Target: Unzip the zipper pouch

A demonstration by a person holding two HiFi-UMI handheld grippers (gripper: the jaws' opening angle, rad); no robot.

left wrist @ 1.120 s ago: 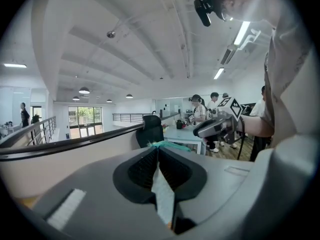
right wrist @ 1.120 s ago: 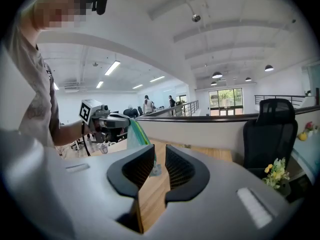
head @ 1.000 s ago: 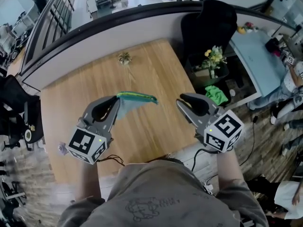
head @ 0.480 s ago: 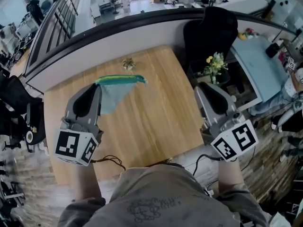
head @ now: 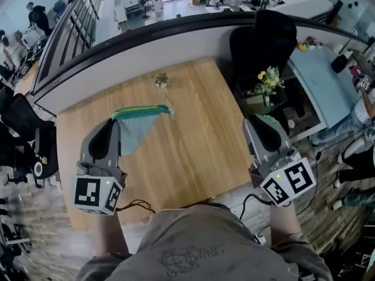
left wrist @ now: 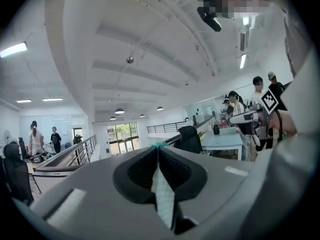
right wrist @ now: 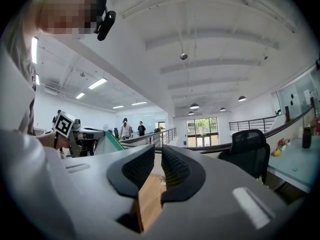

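The teal zipper pouch with a green and yellow zipper edge hangs above the wooden table, at left of centre. My left gripper is shut on the pouch's left corner; in the left gripper view a strip of teal fabric is pinched between the pads. My right gripper stands well to the right of the pouch, over the table's right edge. Its jaws stand slightly apart with nothing between them. The right gripper view shows the pouch far to the left.
A small dried plant lies at the table's far edge. A black chair and a pot of yellow flowers stand just right of the table. A light blue desk is further right. A cable hangs near my body.
My left gripper has carried the pouch leftward and slightly away from me. My right gripper has moved right, widening the space between it and the pouch.
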